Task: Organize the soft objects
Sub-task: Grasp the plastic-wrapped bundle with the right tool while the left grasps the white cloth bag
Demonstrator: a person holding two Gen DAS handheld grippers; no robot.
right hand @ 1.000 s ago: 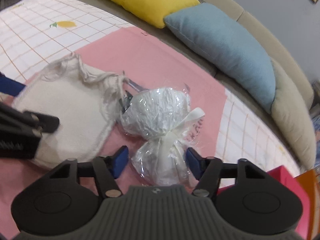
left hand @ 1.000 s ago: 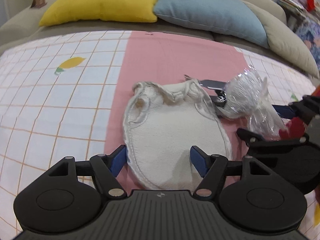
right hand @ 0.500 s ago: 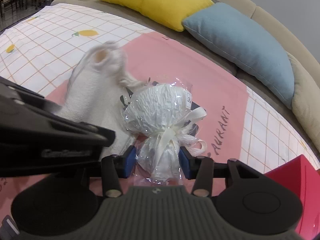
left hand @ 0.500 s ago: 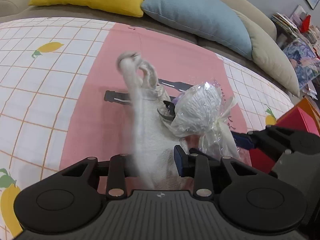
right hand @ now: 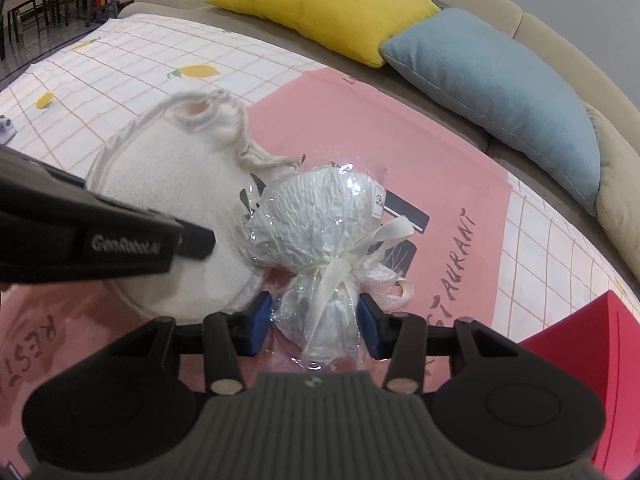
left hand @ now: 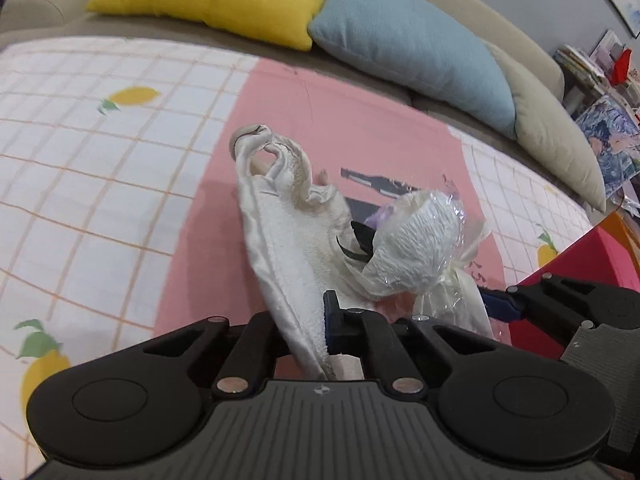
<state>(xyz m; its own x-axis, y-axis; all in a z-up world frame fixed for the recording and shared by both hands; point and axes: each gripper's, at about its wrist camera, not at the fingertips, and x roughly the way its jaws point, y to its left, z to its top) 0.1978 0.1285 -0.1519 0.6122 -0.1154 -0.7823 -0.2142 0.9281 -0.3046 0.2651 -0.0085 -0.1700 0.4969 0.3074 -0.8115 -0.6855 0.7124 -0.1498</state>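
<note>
Above the pink mat [left hand: 352, 136], a white cloth pouch [left hand: 288, 248] is being clamped by the left gripper [left hand: 308, 332], a cellophane-wrapped bundle [right hand: 320, 216] by the right gripper [right hand: 316, 322].

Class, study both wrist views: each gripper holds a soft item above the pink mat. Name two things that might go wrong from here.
1. The left gripper pinches only one edge of the white cloth pouch, which hangs loose; it may slip out or snag the bundle.
2. The right gripper grips the cellophane-wrapped bundle by its thin tail below the ribbon; the slick film might slide free or tear.
</note>
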